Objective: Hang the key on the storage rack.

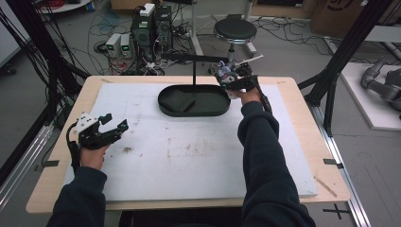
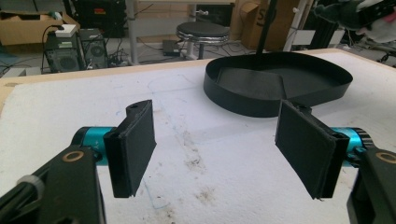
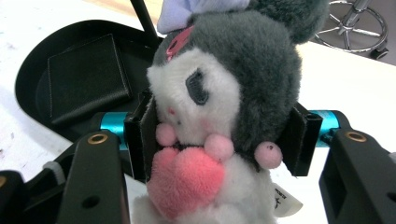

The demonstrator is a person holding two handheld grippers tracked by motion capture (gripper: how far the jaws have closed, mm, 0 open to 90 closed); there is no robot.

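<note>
In the right gripper view my right gripper (image 3: 219,135) fills the lower half of the frame, its 2 black jaws pressed into the sides of a plush (image 3: 224,107). The toy sits upright between the pads (image 3: 140,140), squeezed at the head and shoulders: dark grey hood, white face, a pink heart against its chest at bottom centre, a pale purple bow at the top edge, a white tag at lower right. Behind it, in the upper left of that frame, lies the black tray (image 3: 32,70) with a flat black square (image 3: 86,74) on its floor.

In the left gripper view my left gripper (image 2: 224,149) stands wide apart, nothing between the 2 pads (image 2: 135,144), only the stained white mat (image 2: 196,154) below them. The tray (image 2: 275,88) sits further off in the upper right of that frame, with a thin black post rising from it.

From the high view, my left gripper (image 1: 111,125) rests low at the left of the frame over the mat (image 1: 189,156), well apart from the tray (image 1: 194,100). My right gripper (image 1: 227,78) is at upper centre, just beside the tray's right end, with the plush (image 1: 225,72) in its grip above the far edge of the mat. Beyond the table stand a round stool (image 1: 235,30) and computer boxes (image 1: 151,28) among cables on the floor.
</note>
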